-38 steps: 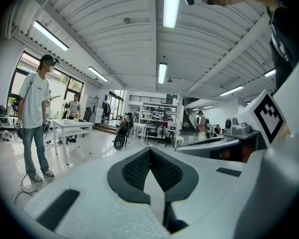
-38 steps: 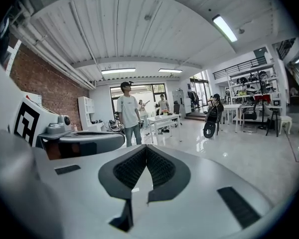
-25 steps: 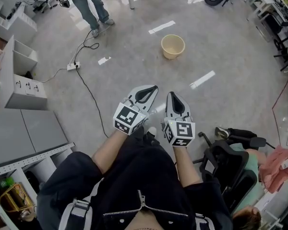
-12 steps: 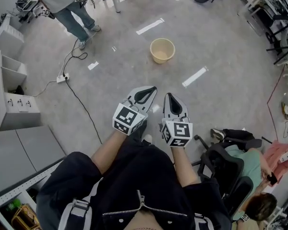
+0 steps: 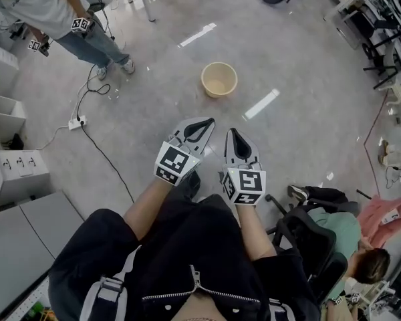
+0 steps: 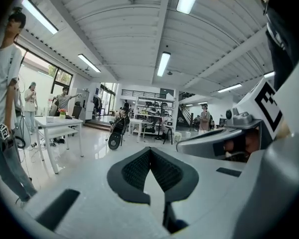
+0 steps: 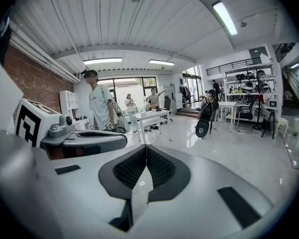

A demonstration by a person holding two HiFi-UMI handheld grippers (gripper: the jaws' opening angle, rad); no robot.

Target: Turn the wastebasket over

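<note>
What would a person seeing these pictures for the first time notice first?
The left gripper and right gripper sit side by side at the centre of the head view, both shut and empty. Ahead of them a beige wastebasket stands upright on the grey floor. A standing person is at the upper left.

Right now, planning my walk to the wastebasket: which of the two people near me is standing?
The person in jeans, top left; the other person sits bottom right.
</note>
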